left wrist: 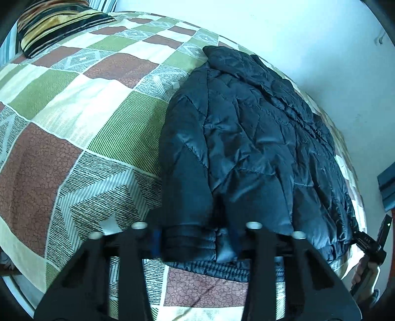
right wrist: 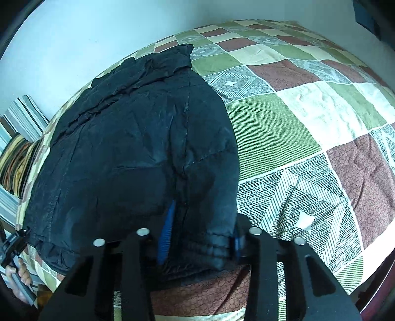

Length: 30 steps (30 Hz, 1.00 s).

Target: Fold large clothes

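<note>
A dark navy quilted puffer jacket [left wrist: 251,148] lies flat on a patchwork bedspread [left wrist: 74,118], collar toward the wall and hem toward me. My left gripper [left wrist: 197,242] has its jaws wide apart, and the ribbed hem corner lies between its blue pads. My right gripper [right wrist: 200,243] is also spread around the other hem corner of the jacket [right wrist: 138,148], fabric bunched between its blue pads [right wrist: 166,232]. Neither gripper pinches the cloth. The right gripper also shows at the far right of the left wrist view [left wrist: 367,243]. The left gripper shows at the far left of the right wrist view [right wrist: 14,243].
The bed runs along a white wall [left wrist: 296,32]. A striped gold and black pillow [left wrist: 59,22] lies at the head of the bed, also in the right wrist view [right wrist: 17,163]. A blue object [left wrist: 387,185] hangs on the wall. The bedspread [right wrist: 308,123] stretches beside the jacket.
</note>
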Motion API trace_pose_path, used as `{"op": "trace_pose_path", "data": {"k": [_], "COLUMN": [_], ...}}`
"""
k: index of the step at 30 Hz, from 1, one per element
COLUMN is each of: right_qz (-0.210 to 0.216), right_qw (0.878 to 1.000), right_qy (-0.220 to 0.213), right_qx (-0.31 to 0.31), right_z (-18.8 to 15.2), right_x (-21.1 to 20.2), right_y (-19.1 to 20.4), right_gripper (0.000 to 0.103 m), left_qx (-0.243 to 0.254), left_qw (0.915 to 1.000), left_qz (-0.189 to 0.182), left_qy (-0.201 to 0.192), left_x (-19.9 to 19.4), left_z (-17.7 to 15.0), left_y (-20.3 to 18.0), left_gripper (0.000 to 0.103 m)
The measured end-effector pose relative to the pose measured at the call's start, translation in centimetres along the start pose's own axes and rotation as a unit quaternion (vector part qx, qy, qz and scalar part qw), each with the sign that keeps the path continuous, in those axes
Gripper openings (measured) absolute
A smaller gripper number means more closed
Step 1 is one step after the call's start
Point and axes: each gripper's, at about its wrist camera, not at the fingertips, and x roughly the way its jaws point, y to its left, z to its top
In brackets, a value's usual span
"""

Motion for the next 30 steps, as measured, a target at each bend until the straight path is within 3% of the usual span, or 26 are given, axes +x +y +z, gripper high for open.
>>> {"op": "trace_pose_path", "data": {"k": [2,6,16,24,30], "right_qz": [0.009,0.02,0.077,0.159,0.176], "right_qw": [1.0,1.0,0.995,0.982,0.978], "right_qy": [-0.002,-0.011,-0.039,-0.071,-0.074], "right_qx": [0.006,0.011,0.043,0.068,0.09], "right_z": [-0.1,-0.2,1.5,7.2,12.9], "right_x": [-0.2,-0.9,-3.0,-4.4,-1.6], "right_y": [-0.1,-0.1,-0.5,0.4,1.0], "right_gripper": [0.026,0.017,0.012,0.011,0.011], "left_qx": [-0.005,-0.021,-0.039,-0.034,-0.025], "left_qw": [0.9999,0.9992,0.9957,0.9905,0.9912], "left_qz": [-0.007,-0.018,-0.05,-0.076,-0.059], "left_qy": [-0.01,-0.029,-0.068,-0.109,-0.116], "left_x": [-0.5,-1.6,-4.7,-6.1,-2.5], "left_z": [0.0,0.0,2.0,8.2,14.6], "left_y": [-0.1,-0.1,-0.9,-3.1,-4.5], "left_gripper": [0.015,0.012,0.01,0.009,0.009]}}
